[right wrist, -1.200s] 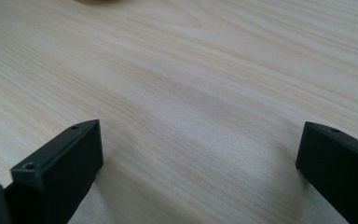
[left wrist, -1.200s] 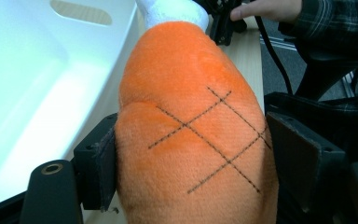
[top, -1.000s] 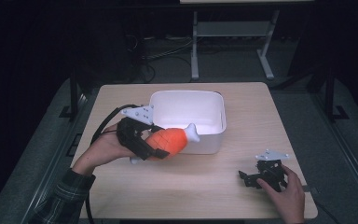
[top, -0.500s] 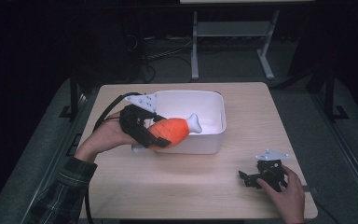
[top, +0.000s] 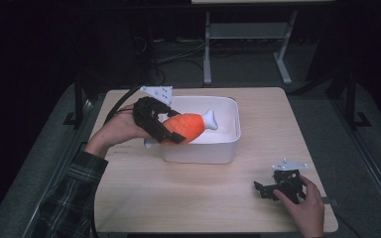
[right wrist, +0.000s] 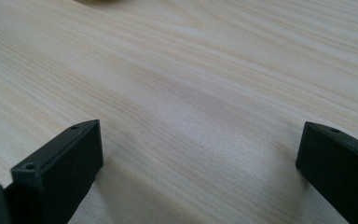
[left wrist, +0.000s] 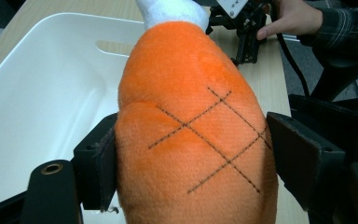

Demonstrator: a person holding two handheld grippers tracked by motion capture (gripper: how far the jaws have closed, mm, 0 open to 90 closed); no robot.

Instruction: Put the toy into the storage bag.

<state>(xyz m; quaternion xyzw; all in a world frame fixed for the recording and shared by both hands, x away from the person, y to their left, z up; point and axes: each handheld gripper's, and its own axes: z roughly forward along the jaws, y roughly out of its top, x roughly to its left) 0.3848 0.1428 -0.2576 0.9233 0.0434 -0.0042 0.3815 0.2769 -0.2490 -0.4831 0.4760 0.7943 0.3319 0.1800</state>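
Left of centre in the high view, the left gripper is clamping an orange plush drumstick over the white tub; releasing inside looks next. The right gripper is resting open.

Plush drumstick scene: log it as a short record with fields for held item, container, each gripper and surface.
held item: orange plush drumstick with a white bone end, clamped by the left gripper
position: drumstick above the near left part of the white bin, bone end pointing over it
bin contents: none visible
right gripper: jaws open, nothing between them, low over the wooden table near its right front
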